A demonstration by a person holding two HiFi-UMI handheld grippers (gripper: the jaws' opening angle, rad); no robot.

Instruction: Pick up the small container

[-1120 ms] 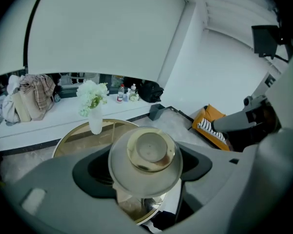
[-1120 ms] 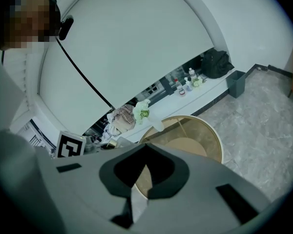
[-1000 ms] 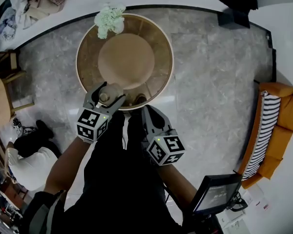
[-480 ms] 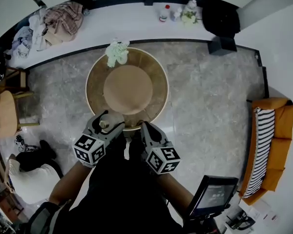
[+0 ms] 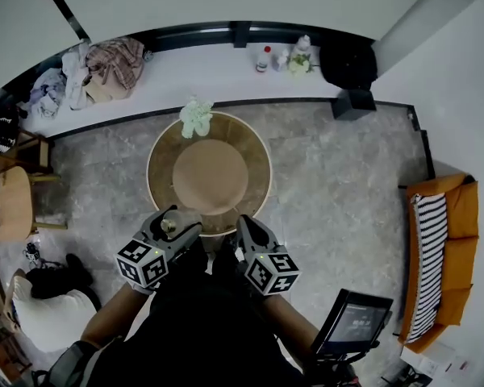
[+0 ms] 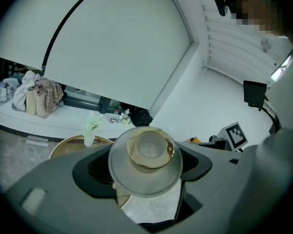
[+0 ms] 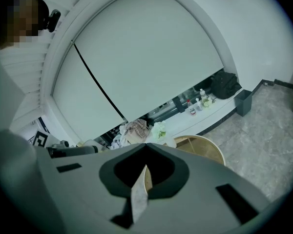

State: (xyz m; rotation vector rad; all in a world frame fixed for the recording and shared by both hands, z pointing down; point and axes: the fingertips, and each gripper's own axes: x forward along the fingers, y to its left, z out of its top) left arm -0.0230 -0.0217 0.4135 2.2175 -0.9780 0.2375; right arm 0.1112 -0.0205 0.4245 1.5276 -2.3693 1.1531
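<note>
A: How is the small container (image 6: 146,155) to be described?

B: It is seen end-on in the left gripper view; it is round and made of a pale, cloudy material; a wide outer rim is shown, with a gold-tinted ring set round a smaller inner circle; in the head view only a small pale round shape can be made out.

A: Where is it found?

B: It is held between the jaws of the left gripper (image 5: 176,223); in the head view it is placed over the near edge of the round table (image 5: 210,176); in the left gripper view the table is seen behind and below it; a vase of pale flowers (image 5: 196,117) is stood at the table's far edge.

A: How are the jaws set?

B: The left gripper's jaws are spread about as wide as the container and are pressed against its two sides; the jaws of the right gripper (image 5: 245,227) are brought together, so that only a thin sliver of light is left between the pads; nothing is held there.

A: And how are the arms posed?

B: Both grippers are held side by side close before the body and are pointed forward at the table; a bare forearm (image 5: 106,314) is seen behind the left one; a marker cube (image 5: 141,262) is carried on the left gripper and another on the right, each turned up toward the head camera.
</note>
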